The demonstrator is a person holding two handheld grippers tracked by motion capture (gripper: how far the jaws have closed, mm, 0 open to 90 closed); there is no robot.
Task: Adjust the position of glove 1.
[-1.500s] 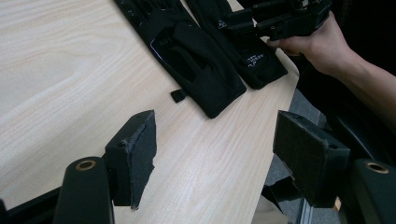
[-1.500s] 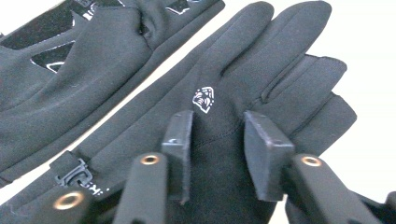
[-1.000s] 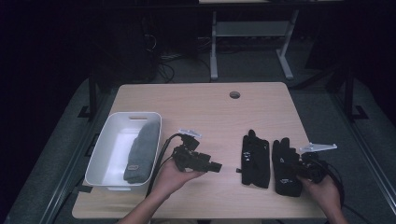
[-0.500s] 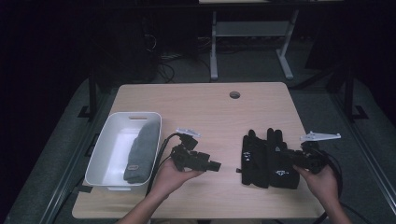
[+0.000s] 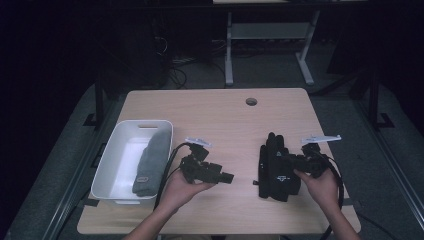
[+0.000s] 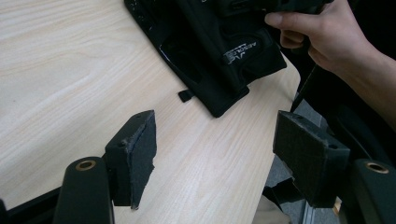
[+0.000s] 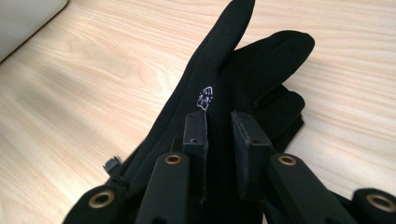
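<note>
Black gloves (image 5: 276,170) lie stacked on the table (image 5: 220,117), right claw (image 7: 219,140) nearly closed on the top glove, apparently to lift it, while left claw (image 6: 215,158) hovers wide open and empty near the white bin (image 5: 112,162) holding a grey cloth (image 5: 150,162).

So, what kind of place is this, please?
Probably a lab or recording workspace: a bare wooden table with a cable hole, tangled cables on the dark floor, and a metal desk frame behind.

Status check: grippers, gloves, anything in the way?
Left gripper open over bare table. Right gripper pinching top black glove, stacked on second. Nothing blocking; grey cloth in white bin.
</note>
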